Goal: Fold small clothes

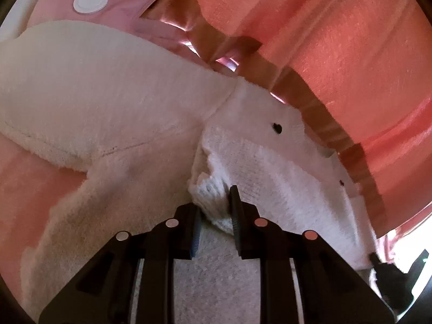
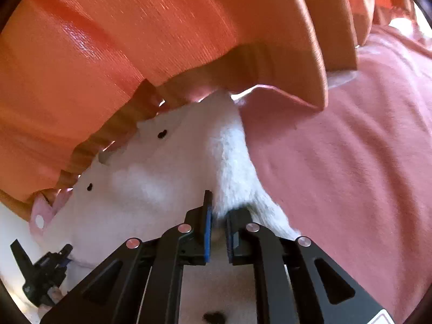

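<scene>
A small white fuzzy knit garment (image 1: 113, 102) with tiny black heart marks lies in front of both grippers. My left gripper (image 1: 216, 210) is shut on a bunched ribbed edge of it (image 1: 213, 199). My right gripper (image 2: 220, 213) is shut on another fuzzy edge of the same garment (image 2: 162, 178). The right gripper shows at the lower right of the left wrist view (image 1: 391, 272). The left gripper shows at the lower left of the right wrist view (image 2: 46, 267).
A coral-orange pleated cloth (image 1: 337, 40) hangs over the far side, also in the right wrist view (image 2: 135, 40). A pink cloth (image 2: 351, 162) lies to the right. A pink piece with a white round snap (image 1: 90, 0) lies at the far left.
</scene>
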